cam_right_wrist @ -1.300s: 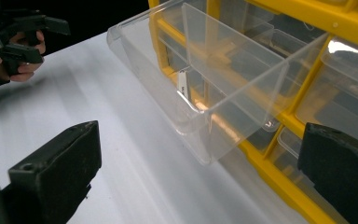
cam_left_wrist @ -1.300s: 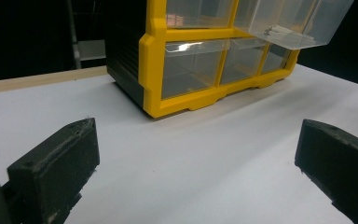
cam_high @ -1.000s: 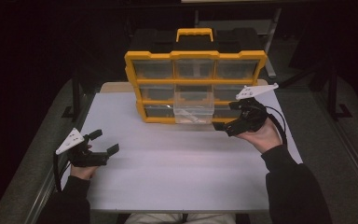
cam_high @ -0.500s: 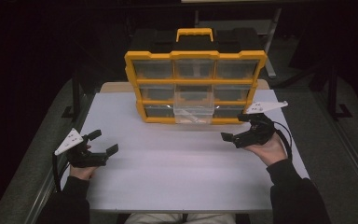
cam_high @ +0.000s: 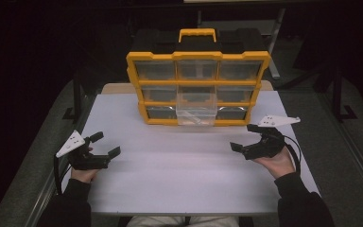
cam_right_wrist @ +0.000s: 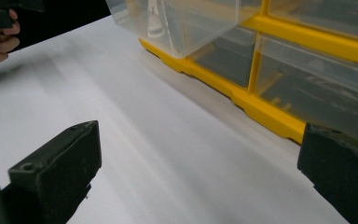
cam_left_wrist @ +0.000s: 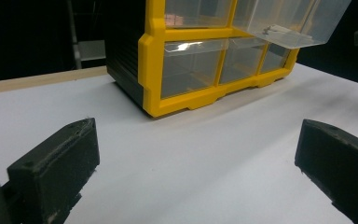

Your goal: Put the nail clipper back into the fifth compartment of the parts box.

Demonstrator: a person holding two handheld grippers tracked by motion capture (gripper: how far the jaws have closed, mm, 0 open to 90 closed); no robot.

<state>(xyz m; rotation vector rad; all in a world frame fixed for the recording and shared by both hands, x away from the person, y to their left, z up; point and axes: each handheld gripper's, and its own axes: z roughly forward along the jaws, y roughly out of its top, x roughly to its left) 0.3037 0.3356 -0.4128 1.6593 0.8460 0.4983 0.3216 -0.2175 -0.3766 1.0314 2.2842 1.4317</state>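
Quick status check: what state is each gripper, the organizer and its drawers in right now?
Left gripper: open, empty, low over the table.
Right gripper: open, empty.
Organizer: upright at the table's far side.
Middle drawer: pulled out.
Other drawers: pushed in.

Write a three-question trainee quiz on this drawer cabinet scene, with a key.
1. True or false: the right claw is gripping the pulled-out clear drawer.
2. Which drawer of the yellow cabinet sticks out? A) top left B) middle column, lower part C) bottom right
3. Fill in: both the left claw and the right claw stand ____ over the white table.

Key: 1 false, it is apart from the drawer and holds nothing; 2 B; 3 open.
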